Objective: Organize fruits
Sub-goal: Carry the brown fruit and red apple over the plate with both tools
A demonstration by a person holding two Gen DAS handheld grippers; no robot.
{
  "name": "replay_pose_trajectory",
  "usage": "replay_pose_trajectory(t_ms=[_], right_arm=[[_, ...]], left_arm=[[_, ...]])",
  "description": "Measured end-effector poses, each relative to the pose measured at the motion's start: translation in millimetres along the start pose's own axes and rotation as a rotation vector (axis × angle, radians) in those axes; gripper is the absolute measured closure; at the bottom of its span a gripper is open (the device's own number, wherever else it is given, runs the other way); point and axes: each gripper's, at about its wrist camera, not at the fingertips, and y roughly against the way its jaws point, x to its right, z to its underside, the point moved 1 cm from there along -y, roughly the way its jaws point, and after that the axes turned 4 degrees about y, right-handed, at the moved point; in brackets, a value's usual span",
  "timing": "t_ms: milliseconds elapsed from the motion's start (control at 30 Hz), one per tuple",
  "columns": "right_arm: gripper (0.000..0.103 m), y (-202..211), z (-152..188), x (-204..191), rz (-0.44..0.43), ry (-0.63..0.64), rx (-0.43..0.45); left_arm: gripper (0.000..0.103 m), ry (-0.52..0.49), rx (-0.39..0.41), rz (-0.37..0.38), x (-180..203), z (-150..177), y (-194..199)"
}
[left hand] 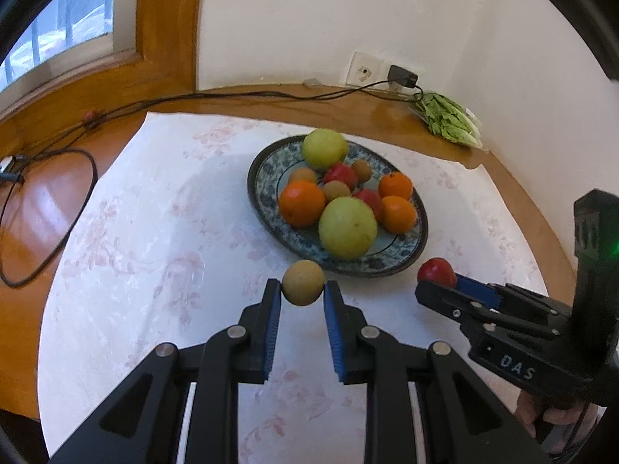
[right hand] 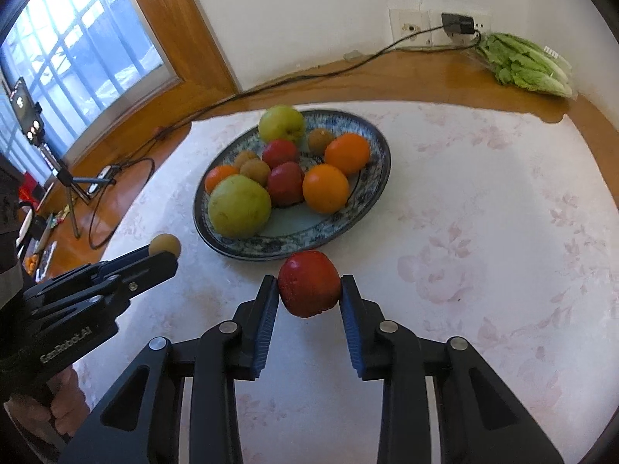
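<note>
A blue-patterned plate (left hand: 419,232) (right hand: 371,178) on the white cloth holds two green apples, three oranges, two red fruits and several small brown fruits. My left gripper (left hand: 303,290) is shut on a small brown fruit (left hand: 303,282) just in front of the plate's near rim; it also shows in the right wrist view (right hand: 165,245). My right gripper (right hand: 309,290) is shut on a red fruit (right hand: 309,283) close to the plate's near edge; that fruit shows in the left wrist view (left hand: 437,270) to the right of the plate.
A round wooden table (left hand: 348,104) carries a white floral cloth (left hand: 154,232). A bag of lettuce (right hand: 522,63) lies at the back right by a wall socket with a charger (right hand: 458,23). Black cables (left hand: 58,143) run along the left. A phone tripod (right hand: 65,178) stands left.
</note>
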Motion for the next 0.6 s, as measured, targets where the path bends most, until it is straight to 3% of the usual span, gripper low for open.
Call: replay_pose_trajectory(t_ms=[333, 600], right_arm=[[0.070, 5.4, -19.2, -5.7, 0.015, 0.042, 0.044], [0.070, -8.1, -24.3, -11.3, 0.009, 0.063, 0.052]], left_arm=[[0.079, -0.081, 0.002, -0.028, 14.5, -20.4, -16.7], [0.079, -0.078, 0.008, -0.006, 9.8, -24.6, -27.4]])
